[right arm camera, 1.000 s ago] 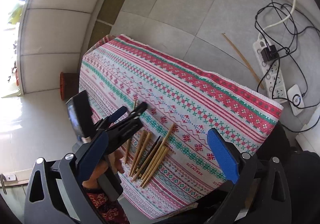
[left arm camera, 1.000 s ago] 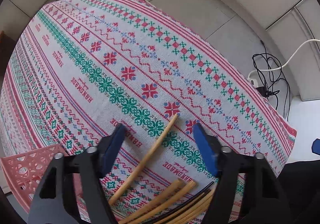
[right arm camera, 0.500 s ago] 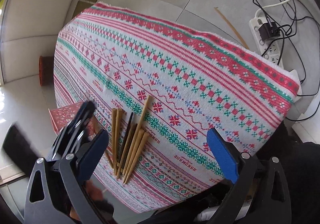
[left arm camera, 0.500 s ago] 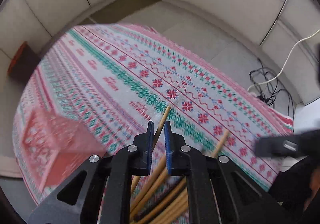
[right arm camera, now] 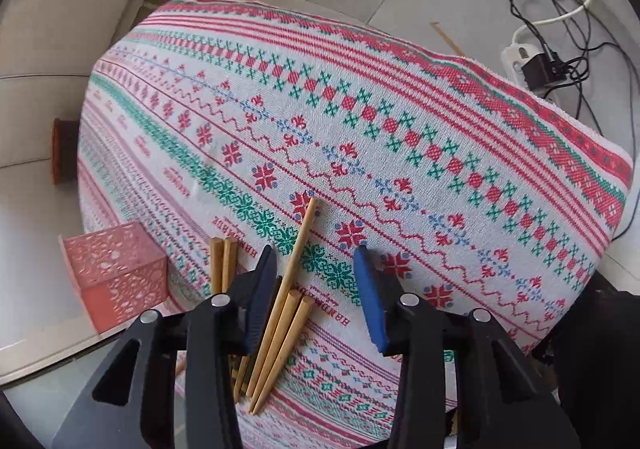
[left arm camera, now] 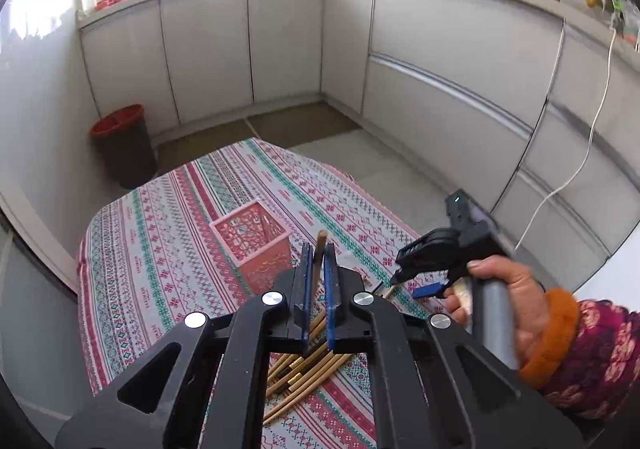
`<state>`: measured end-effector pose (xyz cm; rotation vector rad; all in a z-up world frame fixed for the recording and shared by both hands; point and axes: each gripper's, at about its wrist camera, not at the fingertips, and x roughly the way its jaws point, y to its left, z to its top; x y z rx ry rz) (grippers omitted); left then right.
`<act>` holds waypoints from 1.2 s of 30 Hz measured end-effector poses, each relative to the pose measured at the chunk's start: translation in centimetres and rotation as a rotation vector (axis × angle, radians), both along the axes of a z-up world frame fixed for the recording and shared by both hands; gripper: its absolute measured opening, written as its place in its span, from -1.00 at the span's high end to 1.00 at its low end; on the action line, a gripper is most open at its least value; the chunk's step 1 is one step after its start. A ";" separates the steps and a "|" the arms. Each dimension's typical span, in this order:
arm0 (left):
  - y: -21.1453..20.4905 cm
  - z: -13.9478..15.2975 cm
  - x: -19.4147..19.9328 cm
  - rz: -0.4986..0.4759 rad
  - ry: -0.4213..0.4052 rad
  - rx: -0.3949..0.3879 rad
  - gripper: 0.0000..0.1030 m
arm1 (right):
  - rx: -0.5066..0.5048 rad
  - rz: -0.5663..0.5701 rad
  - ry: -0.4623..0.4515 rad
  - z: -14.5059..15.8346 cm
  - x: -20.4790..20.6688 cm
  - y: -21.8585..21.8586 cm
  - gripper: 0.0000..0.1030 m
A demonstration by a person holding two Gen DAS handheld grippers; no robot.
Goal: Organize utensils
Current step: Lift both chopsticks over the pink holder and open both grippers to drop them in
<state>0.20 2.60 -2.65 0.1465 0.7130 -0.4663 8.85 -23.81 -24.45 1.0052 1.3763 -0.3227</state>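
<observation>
My left gripper (left arm camera: 318, 269) is shut on one wooden chopstick (left arm camera: 320, 245), held up above the table with its tip showing between the blue pads. Below it lies a pile of chopsticks (left arm camera: 304, 373) on the patterned tablecloth (left arm camera: 160, 249). A pink lattice basket (left arm camera: 256, 245) stands just beyond the left gripper. My right gripper (right arm camera: 316, 269) hangs low over the pile of chopsticks (right arm camera: 280, 329), jaws closing. A long chopstick (right arm camera: 300, 245) and two shorter ones lie between its fingers, with the pads clear of them. The right gripper (left arm camera: 408, 281) also shows in the left wrist view, held by a hand.
The pink basket (right arm camera: 116, 269) stands at the table's left edge. A dark bin with a red rim (left arm camera: 124, 145) stands on the floor past the table. A power strip with cables (right arm camera: 536, 65) and a stray stick (right arm camera: 444, 35) lie on the floor. Cabinets (left arm camera: 440, 69) line the walls.
My left gripper shut on a chopstick, lifted it and tilted up, so the cabinets came into view. My right gripper sank toward the pile and its jaws narrowed.
</observation>
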 end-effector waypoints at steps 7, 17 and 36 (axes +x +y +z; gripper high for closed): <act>1.4 1.6 -1.3 -0.005 -0.041 -0.061 0.92 | -0.205 0.008 0.045 1.2 1.5 2.9 0.42; 3.3 3.6 -2.3 0.037 -0.087 -0.148 0.92 | -0.120 -0.001 -0.076 2.8 0.6 1.2 0.87; 5.5 13.8 -1.1 0.201 -0.290 -0.306 0.92 | -0.335 0.241 -0.854 32.3 -5.2 3.0 0.90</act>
